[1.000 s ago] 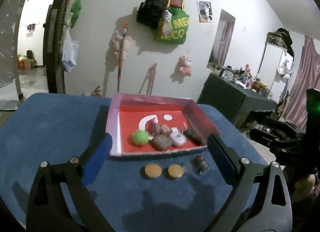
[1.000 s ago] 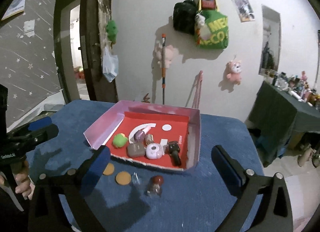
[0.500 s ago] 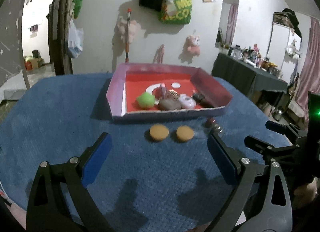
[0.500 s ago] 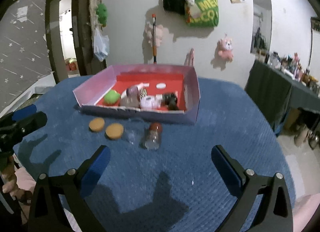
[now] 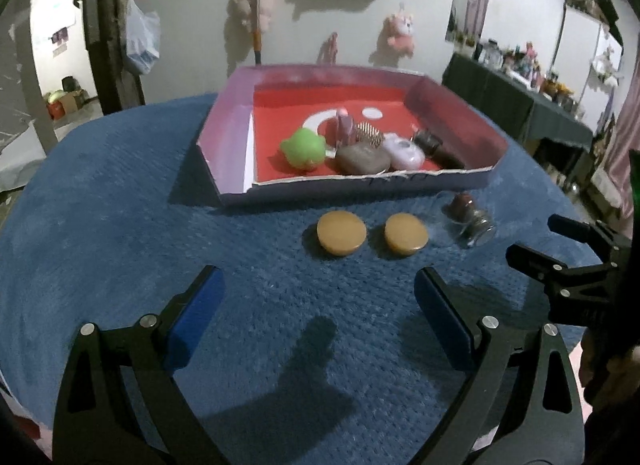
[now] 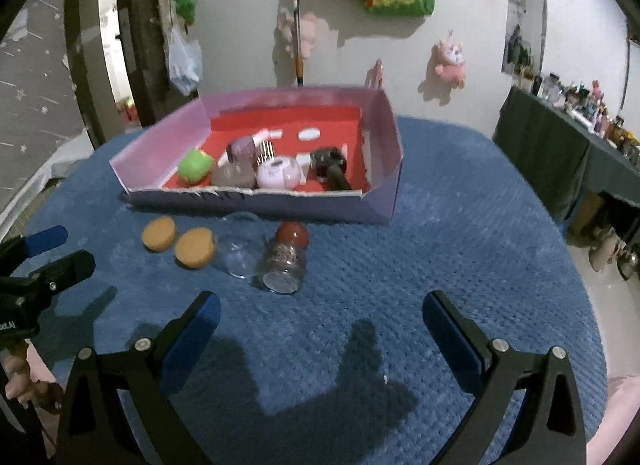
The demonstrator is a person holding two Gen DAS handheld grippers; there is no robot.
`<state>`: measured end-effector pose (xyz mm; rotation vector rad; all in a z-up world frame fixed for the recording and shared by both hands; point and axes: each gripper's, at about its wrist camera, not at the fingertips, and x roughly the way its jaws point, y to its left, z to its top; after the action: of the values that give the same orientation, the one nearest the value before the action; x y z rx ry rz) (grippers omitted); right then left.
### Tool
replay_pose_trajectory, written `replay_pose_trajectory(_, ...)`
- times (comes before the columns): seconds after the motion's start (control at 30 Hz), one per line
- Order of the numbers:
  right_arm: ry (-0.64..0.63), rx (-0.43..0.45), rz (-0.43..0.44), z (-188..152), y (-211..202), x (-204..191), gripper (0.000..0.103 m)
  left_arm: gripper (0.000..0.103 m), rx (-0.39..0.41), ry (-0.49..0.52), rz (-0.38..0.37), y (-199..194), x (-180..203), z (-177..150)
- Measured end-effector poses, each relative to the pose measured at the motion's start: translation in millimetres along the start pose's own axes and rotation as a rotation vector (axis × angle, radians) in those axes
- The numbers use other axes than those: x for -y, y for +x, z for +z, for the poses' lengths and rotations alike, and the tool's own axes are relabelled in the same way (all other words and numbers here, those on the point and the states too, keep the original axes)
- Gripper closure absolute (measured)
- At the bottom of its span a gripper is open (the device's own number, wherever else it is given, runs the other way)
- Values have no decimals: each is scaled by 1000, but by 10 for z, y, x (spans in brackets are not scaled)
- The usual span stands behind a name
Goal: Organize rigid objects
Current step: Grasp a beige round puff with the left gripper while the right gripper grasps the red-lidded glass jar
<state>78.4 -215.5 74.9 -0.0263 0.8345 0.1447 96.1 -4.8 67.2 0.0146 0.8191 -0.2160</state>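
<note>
A pink-walled box with a red floor (image 5: pixel 234 133) (image 6: pixel 382 137) sits on the blue cloth and holds a green toy (image 5: pixel 302 147) (image 6: pixel 195 166), a grey stone (image 5: pixel 362 159), a white case (image 5: pixel 404 153) (image 6: pixel 278 177) and a dark object (image 5: pixel 436 147) (image 6: pixel 332 169). In front of it lie two tan discs (image 5: pixel 341 233) (image 5: pixel 406 233) (image 6: pixel 159 233) (image 6: pixel 194 252), a clear glass (image 6: pixel 241 249) and a small red-capped jar (image 5: pixel 468 219) (image 6: pixel 286 257). My left gripper (image 5: pixel 316 329) is open and empty, short of the discs. My right gripper (image 6: pixel 320 339) is open and empty, short of the jar.
The blue cloth covers a round table (image 5: pixel 100 201) (image 6: pixel 480 205). Each gripper shows in the other's view: the right one at the right edge (image 5: pixel 568 265), the left one at the left edge (image 6: pixel 36 261). A dark side table with bottles (image 6: pixel 568 137) stands at right.
Both grippers have dropped lower and moved in closer to the objects in front of the box. Both stay open and empty.
</note>
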Motion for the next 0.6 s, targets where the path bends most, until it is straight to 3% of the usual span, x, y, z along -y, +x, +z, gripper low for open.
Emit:
replay_pose_trajectory(0.1,-15,-45,-4,60,140,-5,2,12,-40,11,-3,125,-11,69)
replay_pose_trajectory(0.17,-26,-74,-11,106,229,-9,3,24,-77,16,-9,224,-11,121)
replay_pose_trajectory(0.27,-21,-107,-6,163,346,20,9,27,-109,24,-18,347,-32,179)
replay_pose_trajectory(0.43,-16,-138,13,237,505,41,13,36,-150,28,-50,514,-33,241)
replay_pose_trajectory(0.6,-33,-137,26,265,590,-2,24,49,-190,28,-89,671,-13,270)
